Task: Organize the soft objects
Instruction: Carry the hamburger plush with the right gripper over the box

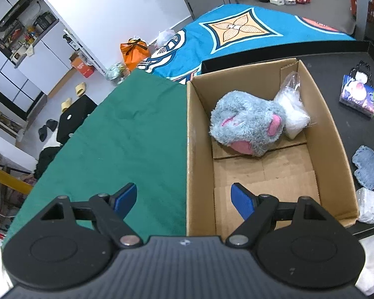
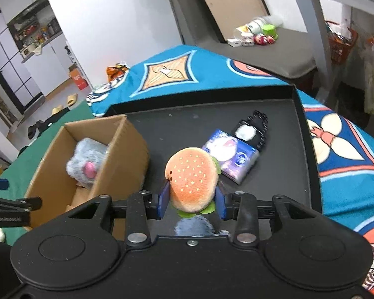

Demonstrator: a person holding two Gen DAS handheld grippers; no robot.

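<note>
Start at the cardboard box (image 1: 261, 174), your landmark throughout. Left of it, over the box's near-left corner and the green cloth (image 1: 127, 134), your left tool (image 1: 184, 199) hangs with its blue pads spread wide and nothing between them.

Inside the box two things already lie at the far end: one grey-and-pink plush toy (image 1: 249, 127) and, touching it on the right, one clear bag of white stuffing (image 1: 293, 109). The near half of the box floor is bare cardboard, so there is room for more.

Right of the box, above the black tray (image 2: 281, 114), your right tool (image 2: 192, 199) pinches one burger plush (image 2: 192, 177) by its sides; it looks lifted clear of the tray, so I judge that it goes into the box next.

Still out on the tray, right of the box: one blue fuzzy piece (image 1: 369, 169), one white lump (image 1: 369, 205) just beside the box's near-right corner, one purple packet (image 2: 230, 159), and one black-and-white item (image 2: 251, 130) beyond it. So roughly two are stowed, one is in hand, and four wait.
</note>
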